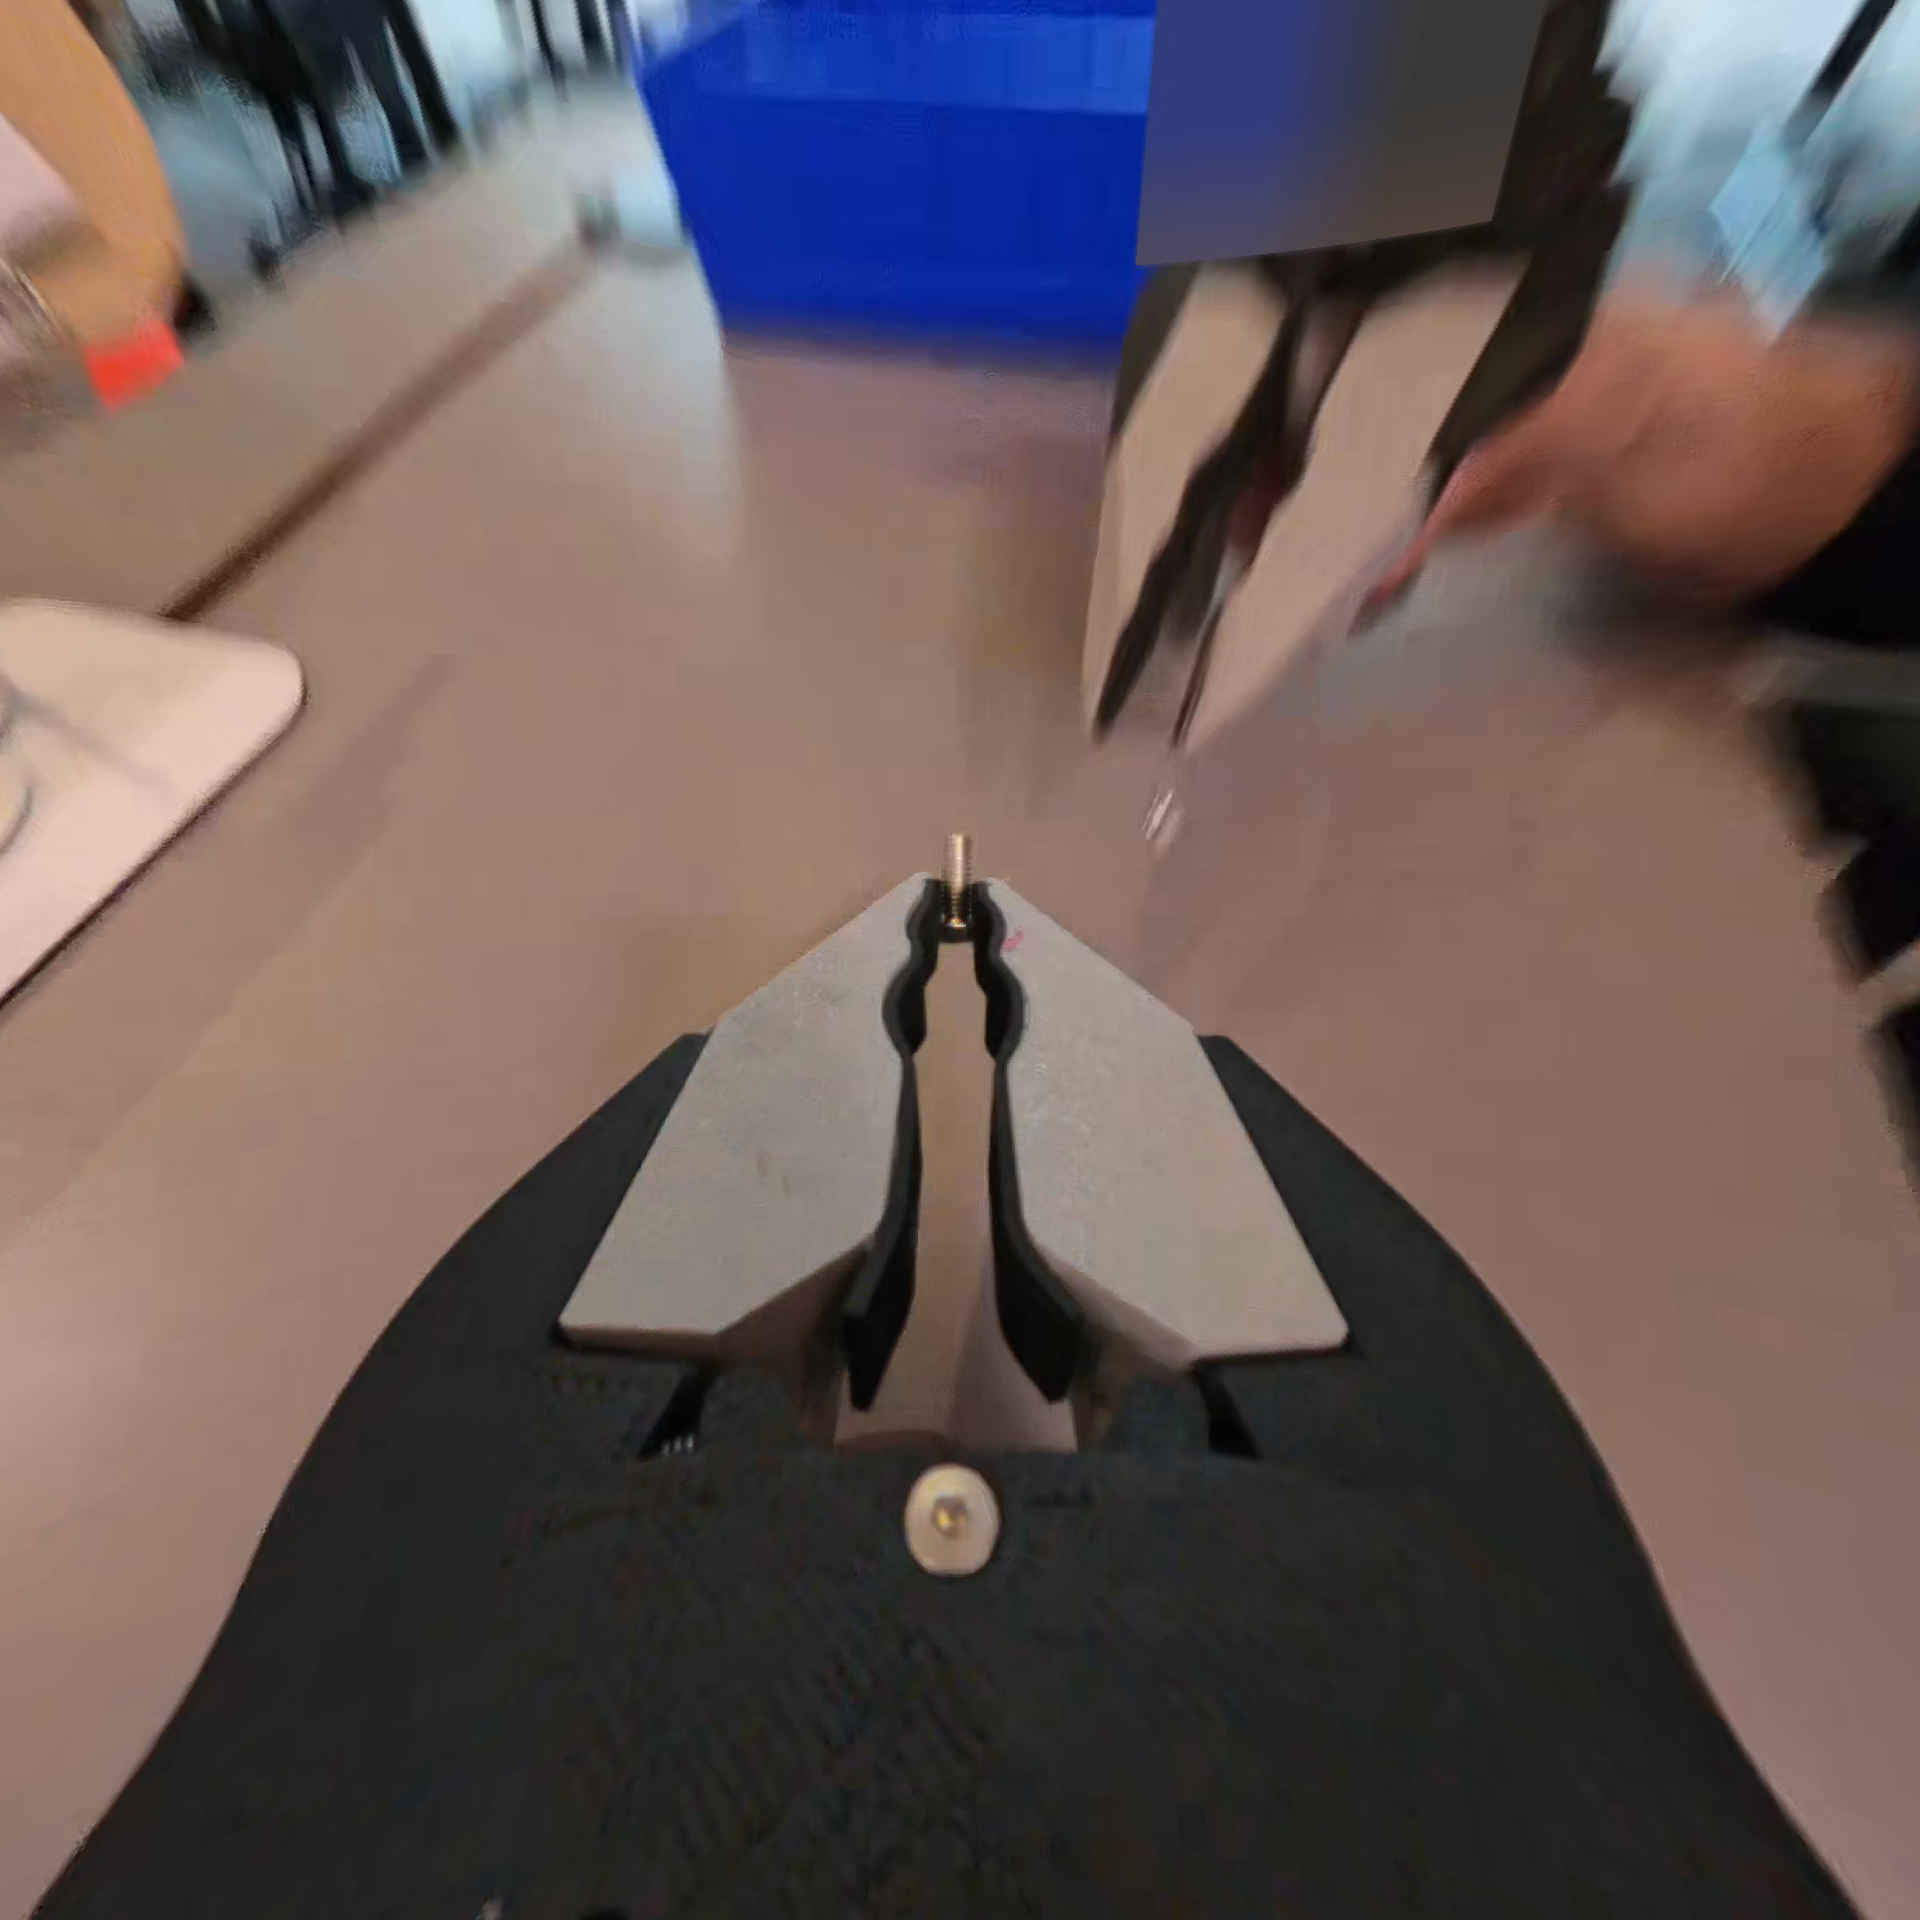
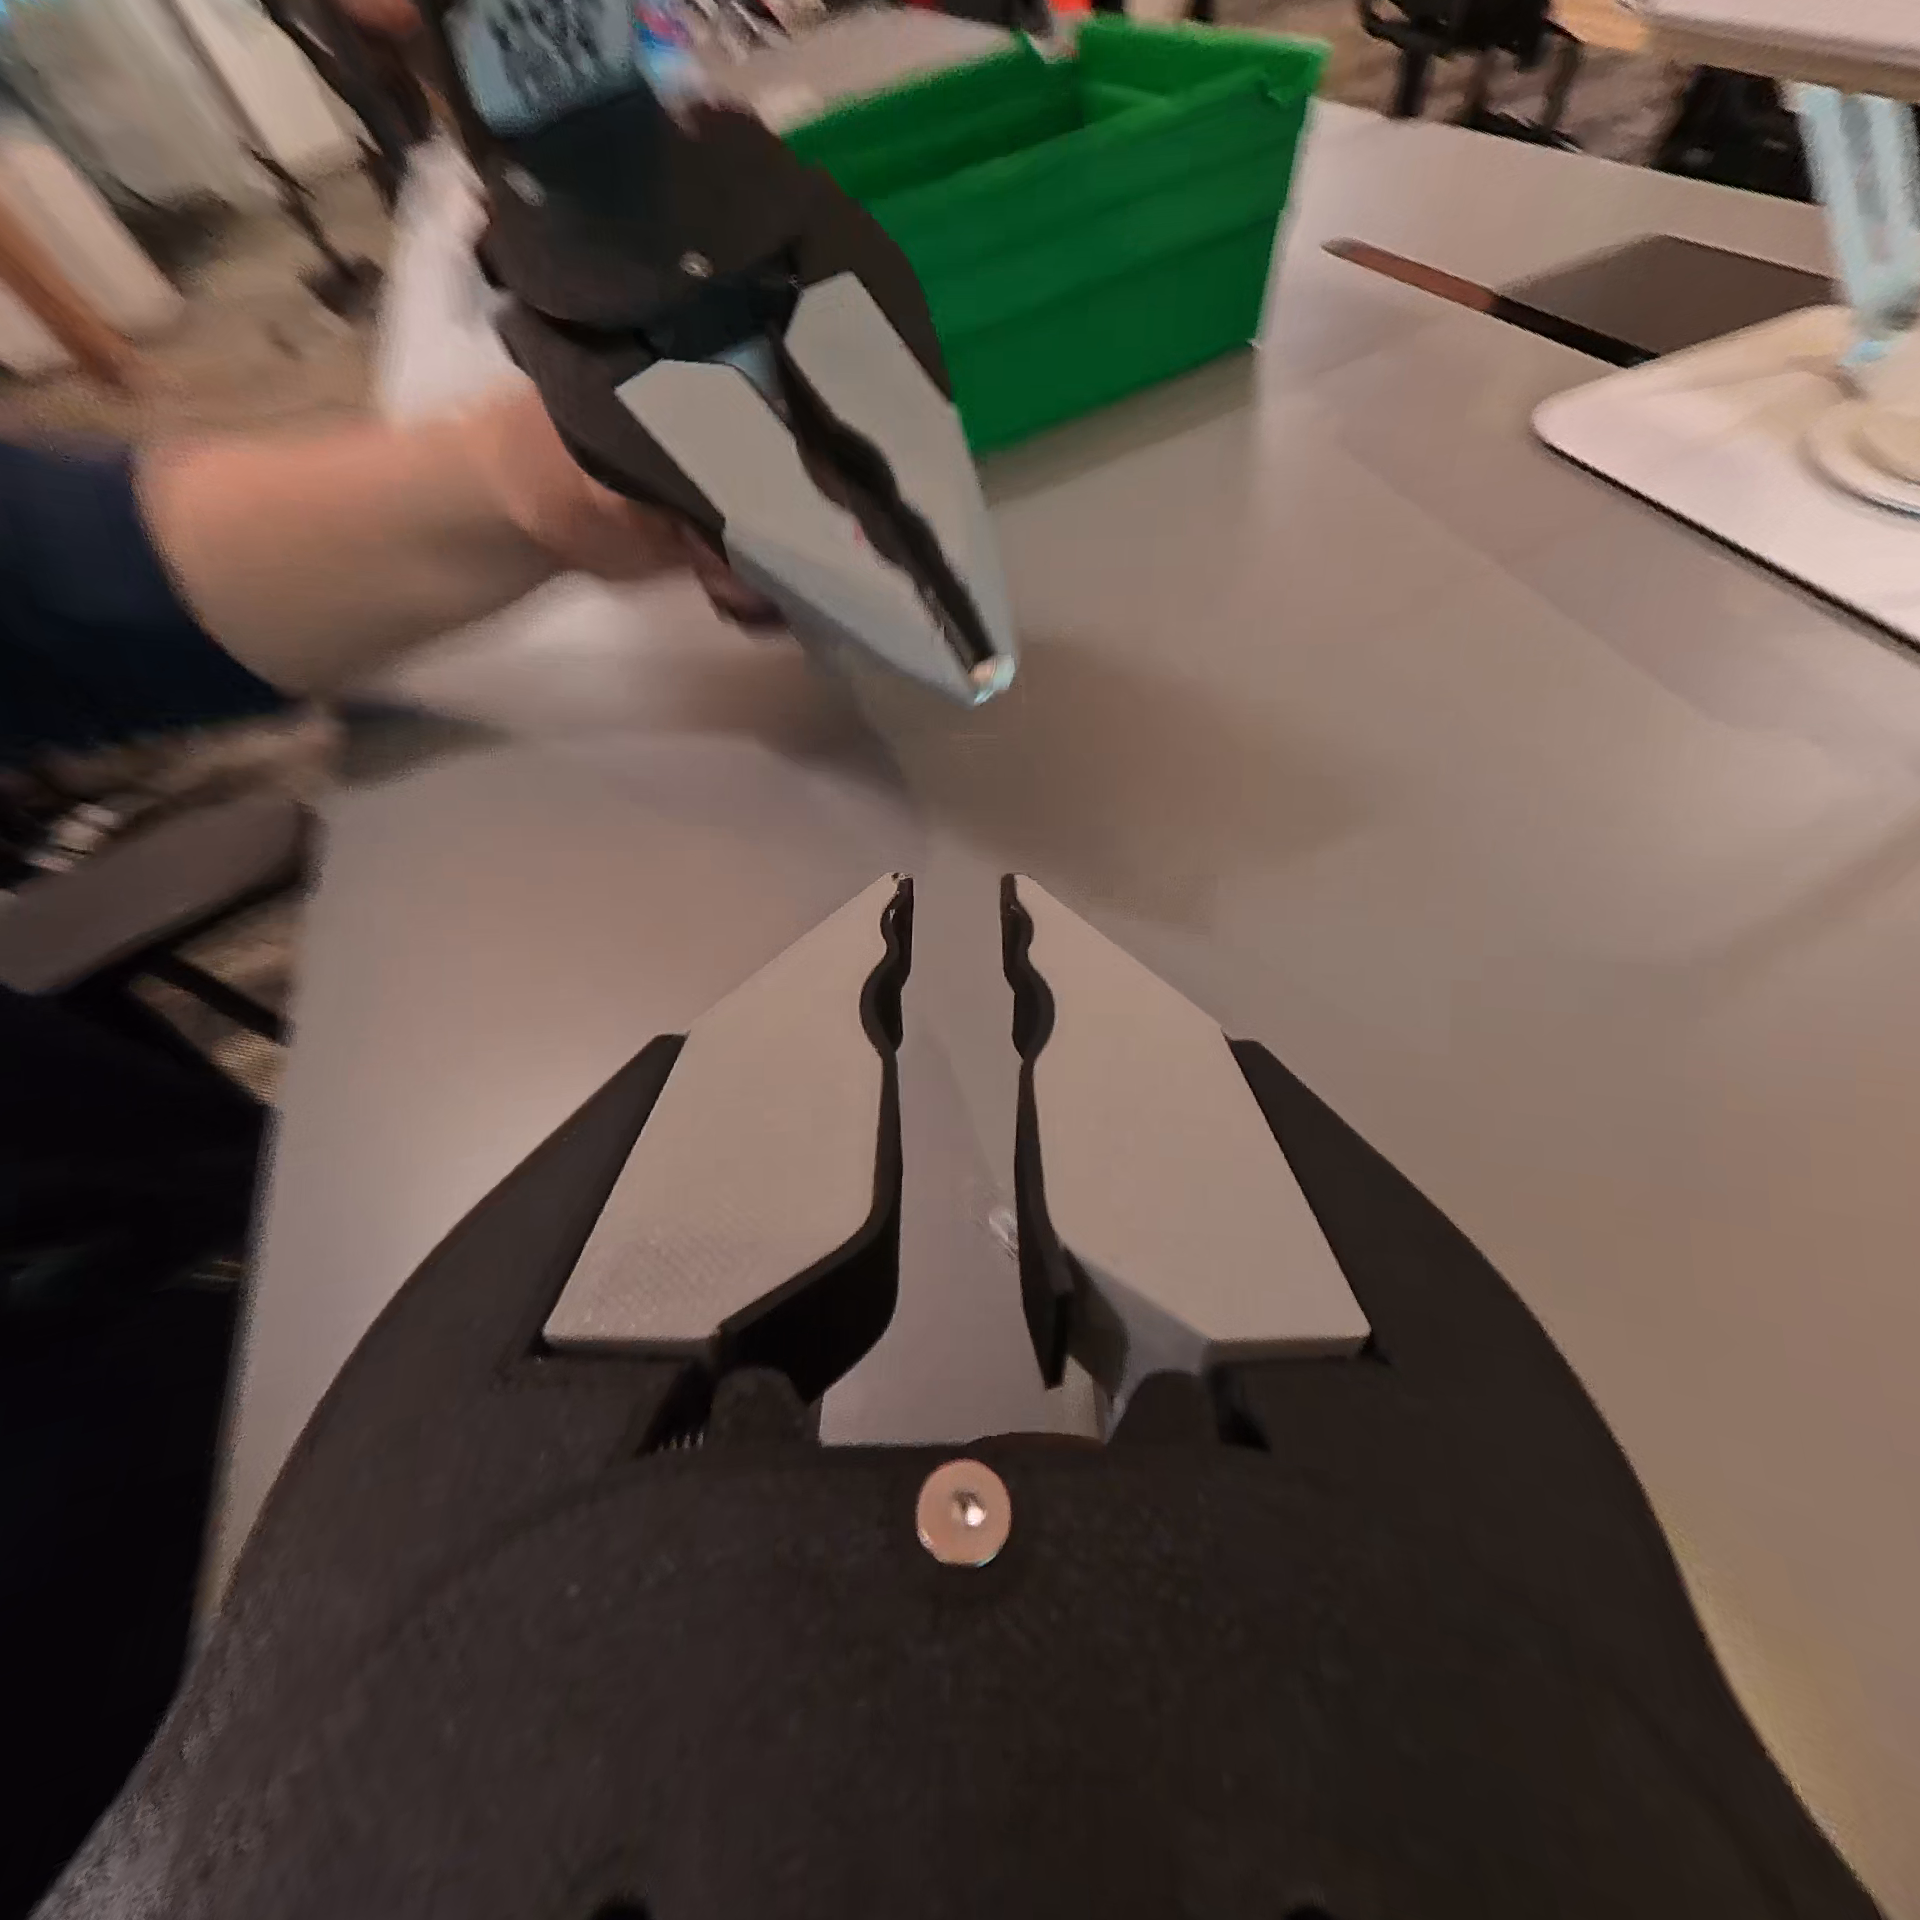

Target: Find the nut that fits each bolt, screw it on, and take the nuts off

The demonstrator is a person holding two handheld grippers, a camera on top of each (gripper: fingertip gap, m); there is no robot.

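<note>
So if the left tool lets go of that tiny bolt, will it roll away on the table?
Probably. The bolt has a round threaded shaft, so on the smooth table it would likely roll, curving around its wider head. It looks like stiff metal, so it shouldn't bend. Being so small, pinched only at the left tool's tips, it may slip easily.

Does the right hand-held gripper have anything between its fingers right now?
No, the right hand-held gripper stands open with only bare table showing in the gap.
</note>
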